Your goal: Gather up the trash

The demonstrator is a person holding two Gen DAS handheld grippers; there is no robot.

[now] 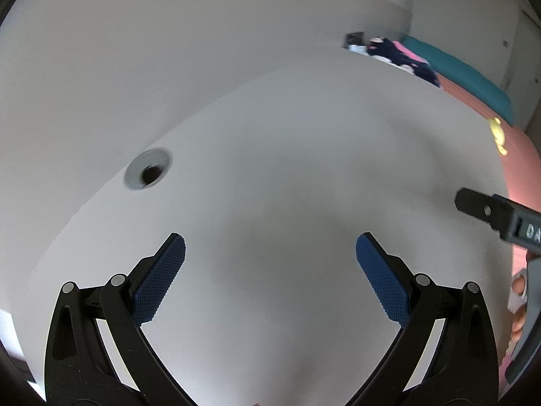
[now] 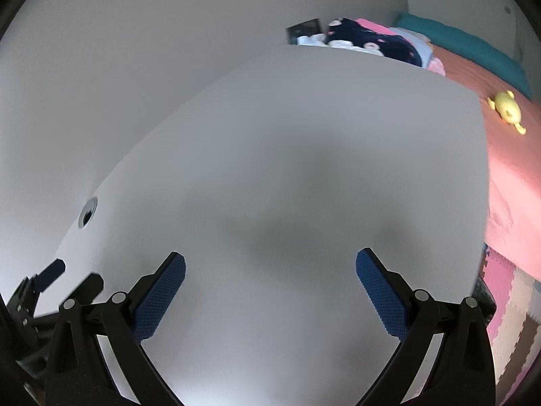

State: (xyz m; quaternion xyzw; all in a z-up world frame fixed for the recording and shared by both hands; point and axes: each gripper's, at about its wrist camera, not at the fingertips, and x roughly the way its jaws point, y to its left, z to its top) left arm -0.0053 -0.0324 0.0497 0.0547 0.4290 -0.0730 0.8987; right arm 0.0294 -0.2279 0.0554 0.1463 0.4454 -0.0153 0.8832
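Observation:
No trash shows in either view. My left gripper [image 1: 270, 247] hovers open over a bare white desk [image 1: 287, 169], blue pads wide apart with nothing between them. My right gripper [image 2: 270, 267] is open too, above the same white desk [image 2: 287, 155], and holds nothing. A black finger of the right gripper [image 1: 480, 208] pokes in at the right edge of the left wrist view. The left gripper [image 2: 69, 279] appears at the lower left of the right wrist view, its fingers apart.
A round cable hole [image 1: 148, 172] sits near the desk's far left edge; it shows again as a cable hole [image 2: 88, 216]. Beyond the desk lies a pink bed [image 2: 514, 155] with a yellow toy [image 2: 507, 110], dark clothes [image 2: 372, 42] and a teal cushion [image 2: 473, 47]. Foam floor mats [image 2: 507, 304] lie at lower right.

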